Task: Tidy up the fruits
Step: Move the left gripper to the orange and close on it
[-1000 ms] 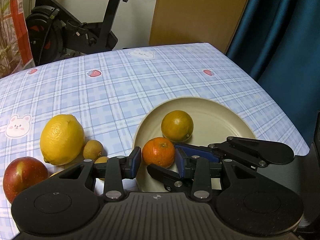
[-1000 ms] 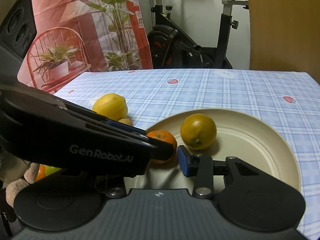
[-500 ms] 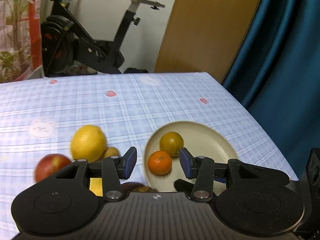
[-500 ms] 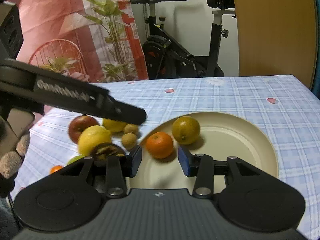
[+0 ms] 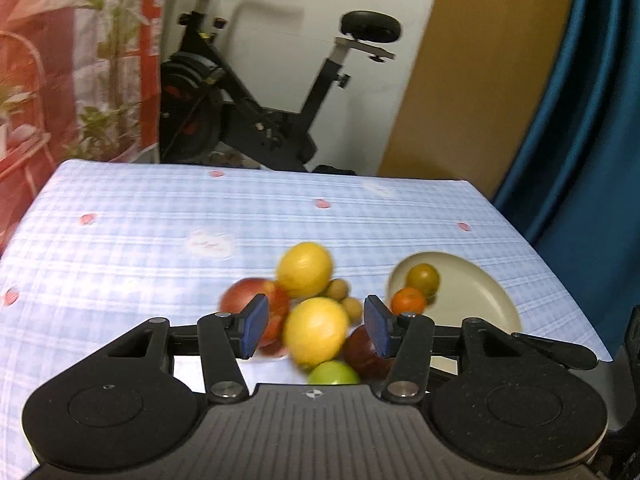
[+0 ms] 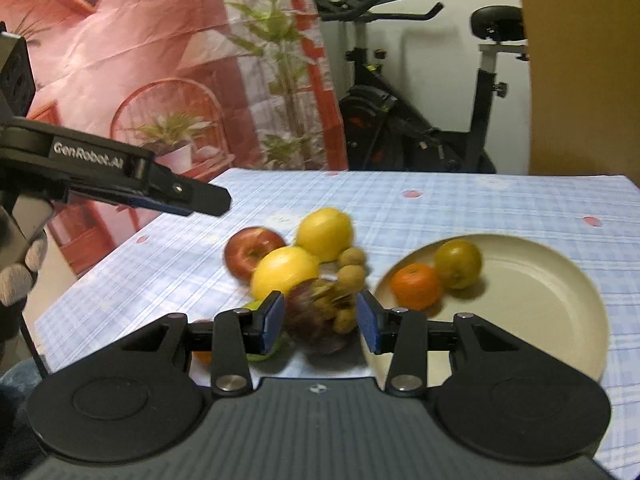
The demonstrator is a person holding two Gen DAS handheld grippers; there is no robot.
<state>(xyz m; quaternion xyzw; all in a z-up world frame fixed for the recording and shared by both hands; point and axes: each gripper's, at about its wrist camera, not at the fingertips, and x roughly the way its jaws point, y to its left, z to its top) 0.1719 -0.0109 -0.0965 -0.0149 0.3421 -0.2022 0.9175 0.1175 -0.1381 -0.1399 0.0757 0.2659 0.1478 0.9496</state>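
A cream plate point(image 6: 560, 280) holds a tangerine point(image 6: 416, 284) and a greenish orange point(image 6: 458, 262). Left of it on the checked cloth lie two lemons point(image 6: 326, 232) point(image 6: 284, 270), a red apple point(image 6: 250, 250), small brown longans point(image 6: 352, 276) and a dark purple fruit point(image 6: 316, 320). My right gripper point(image 6: 320, 322) hovers open in front of the purple fruit, holding nothing. My left gripper point(image 5: 316, 330) is raised above the pile, its jaws opening and empty; the near lemon point(image 5: 318, 330) shows beyond them. A green fruit point(image 5: 332, 374) peeks out below.
In the right wrist view the left gripper point(image 6: 200, 200) juts in from the upper left, held by a gloved hand point(image 6: 16, 276). An exercise bike point(image 5: 280, 120) stands behind the table. The table's right edge meets a blue curtain point(image 5: 580, 160).
The left gripper let go of the tangerine on the plate, pulled back, rose and swung left over the fruit pile, its jaws widening. The right gripper also drew back from the plate.
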